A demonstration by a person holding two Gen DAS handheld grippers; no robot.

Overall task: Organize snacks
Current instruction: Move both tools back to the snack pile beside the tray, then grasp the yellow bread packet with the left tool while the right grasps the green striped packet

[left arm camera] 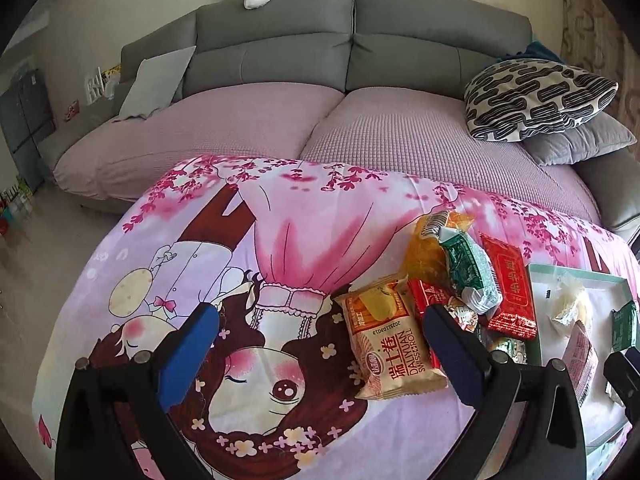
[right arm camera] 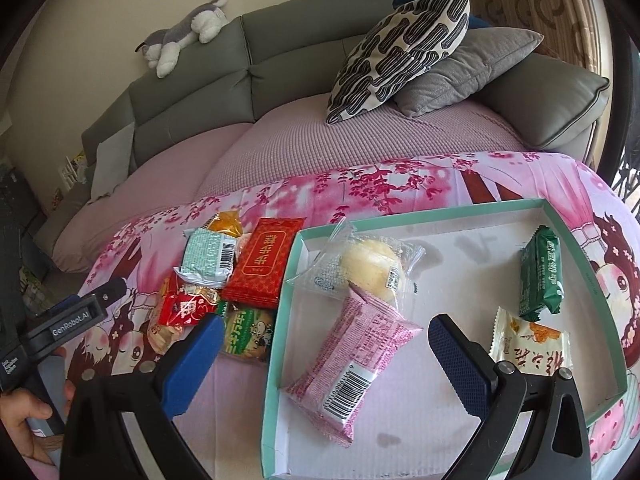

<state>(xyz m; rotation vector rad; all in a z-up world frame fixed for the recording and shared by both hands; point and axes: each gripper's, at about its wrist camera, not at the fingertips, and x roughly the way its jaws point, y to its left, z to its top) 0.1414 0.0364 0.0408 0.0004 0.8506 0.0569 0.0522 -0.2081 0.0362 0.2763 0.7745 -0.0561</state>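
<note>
Left of the teal-rimmed cardboard tray [right arm camera: 298, 280], the left claw [left arm camera: 320, 344] hangs wide and empty over the cartoon-print tabletop cloth [left arm camera: 280, 240], a Swiss roll packet [left arm camera: 390, 344] lying flat between its blue pads. Beside the tray, crinkly foil snacks sit heaped, a red packet [right arm camera: 266, 266] touching its wall, seemingly awaiting sorting. Over the tray, the right claw [right arm camera: 326, 344] gapes above a pink wrapper [right arm camera: 356, 360].

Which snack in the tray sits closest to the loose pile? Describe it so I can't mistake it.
Find the shallow mint-green cardboard tray on the pink cartoon bedsheet. In its far-left corner lies a clear plastic packet holding a pale round bun. It alone is see-through; its neighbours are opaque pink, green and cream wrappers.
</note>
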